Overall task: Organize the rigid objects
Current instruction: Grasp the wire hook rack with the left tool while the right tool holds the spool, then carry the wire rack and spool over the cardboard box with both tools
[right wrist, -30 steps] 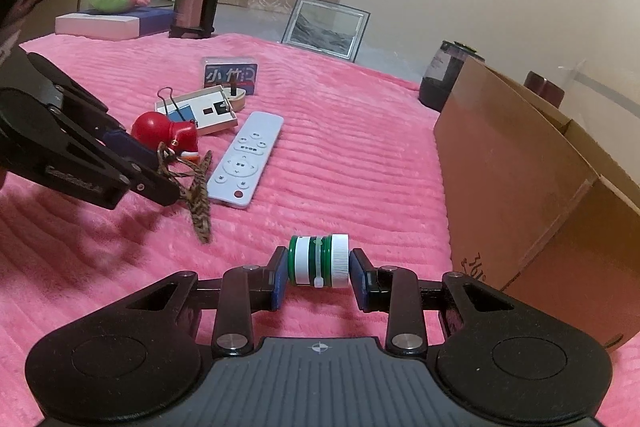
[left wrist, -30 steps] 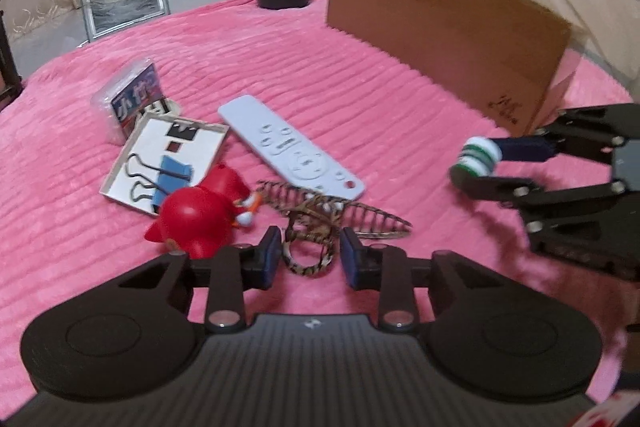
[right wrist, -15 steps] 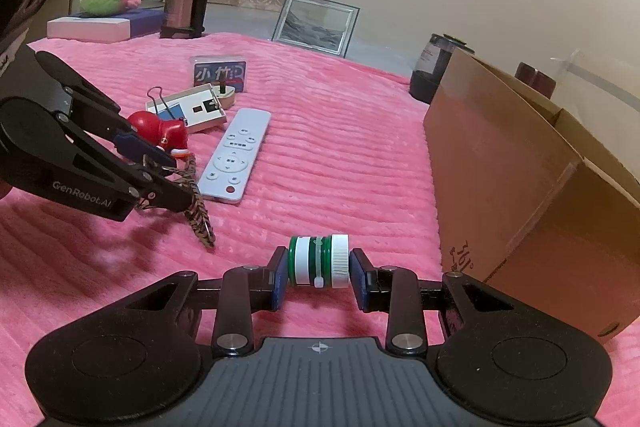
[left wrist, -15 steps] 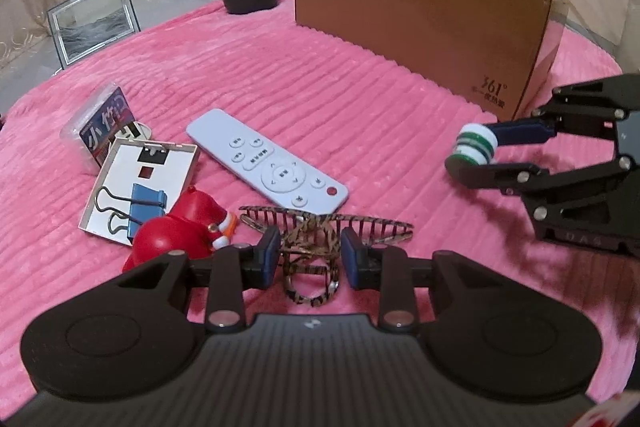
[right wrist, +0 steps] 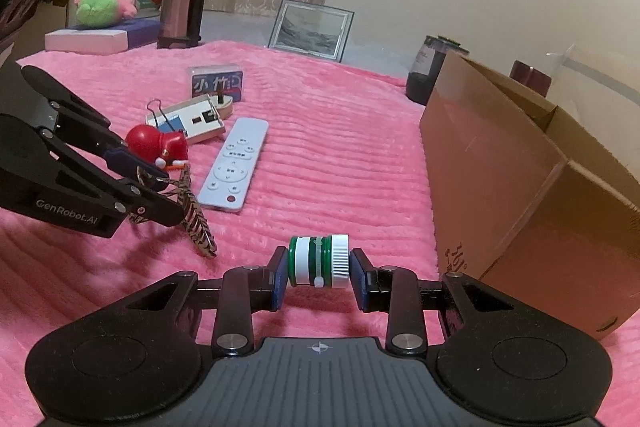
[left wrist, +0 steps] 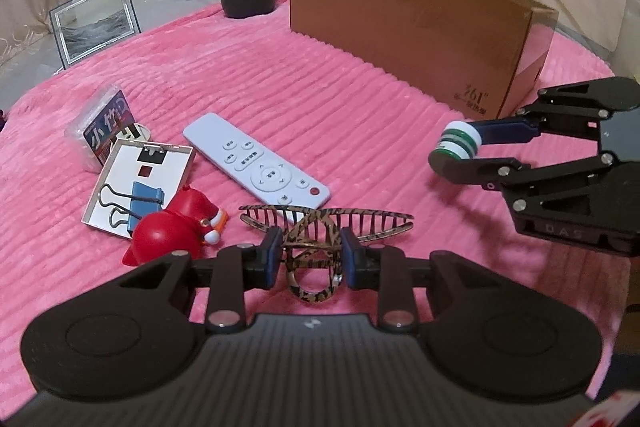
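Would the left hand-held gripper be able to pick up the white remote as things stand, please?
Probably not yet: the left hand-held gripper is shut on the tortoiseshell hair claw. The white remote lies just beyond on the pink blanket, uncovered, so the path looks free once the claw is released.

Tortoiseshell hair claw (left wrist: 320, 227) lifted off the pink blanket (left wrist: 320, 99), teeth spread level. Green-and-white reel (right wrist: 318, 261) on its side, clamped near the cardboard box (right wrist: 500, 163). Lying flat: white remote (left wrist: 256, 163), red figurine (left wrist: 168, 231), blue binder clip (left wrist: 140, 203) on a white card (left wrist: 132, 179).
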Motion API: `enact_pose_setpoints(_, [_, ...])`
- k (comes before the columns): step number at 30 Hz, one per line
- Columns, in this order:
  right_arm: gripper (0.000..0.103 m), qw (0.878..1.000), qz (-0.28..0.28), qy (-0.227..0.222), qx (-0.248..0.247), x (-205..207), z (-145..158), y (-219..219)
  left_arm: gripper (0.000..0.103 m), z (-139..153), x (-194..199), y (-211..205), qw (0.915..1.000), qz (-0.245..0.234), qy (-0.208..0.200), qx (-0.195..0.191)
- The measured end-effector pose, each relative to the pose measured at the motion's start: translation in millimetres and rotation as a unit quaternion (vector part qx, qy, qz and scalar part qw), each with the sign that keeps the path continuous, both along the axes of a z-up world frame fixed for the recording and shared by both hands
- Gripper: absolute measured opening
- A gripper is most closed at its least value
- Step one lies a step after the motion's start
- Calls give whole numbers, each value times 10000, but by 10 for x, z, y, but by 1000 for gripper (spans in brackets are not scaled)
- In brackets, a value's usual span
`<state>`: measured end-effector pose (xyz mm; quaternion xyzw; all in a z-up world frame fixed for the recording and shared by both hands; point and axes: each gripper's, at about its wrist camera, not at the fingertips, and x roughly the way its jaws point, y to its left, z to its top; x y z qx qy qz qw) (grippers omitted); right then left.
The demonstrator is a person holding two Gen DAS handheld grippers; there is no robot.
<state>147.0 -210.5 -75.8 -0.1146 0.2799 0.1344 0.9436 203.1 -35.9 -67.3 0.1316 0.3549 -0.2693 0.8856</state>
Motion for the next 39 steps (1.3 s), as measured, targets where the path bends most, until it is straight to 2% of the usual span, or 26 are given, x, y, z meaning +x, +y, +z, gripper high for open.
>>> enact_pose_setpoints(13, [29, 9994, -32, -263, 204, -238, 429, -115, 25, 501, -195, -22, 9976, 652, -122, -221])
enact_pose_setpoints(25, [29, 9947, -279, -204, 973, -343, 1000, -531, 25, 967, -401, -360, 9899, 1221, -358, -632])
enact_pose_setpoints(30, [29, 9917, -448, -227, 1185, -347, 1217, -782, 25, 1155, -433, -586, 9893, 1177, -455, -733])
enact_pose_setpoints(39, [29, 9854, -793, -172, 1495, -162, 1466, -1429, 25, 1446, -328, -1109, 9934, 649, -616, -714])
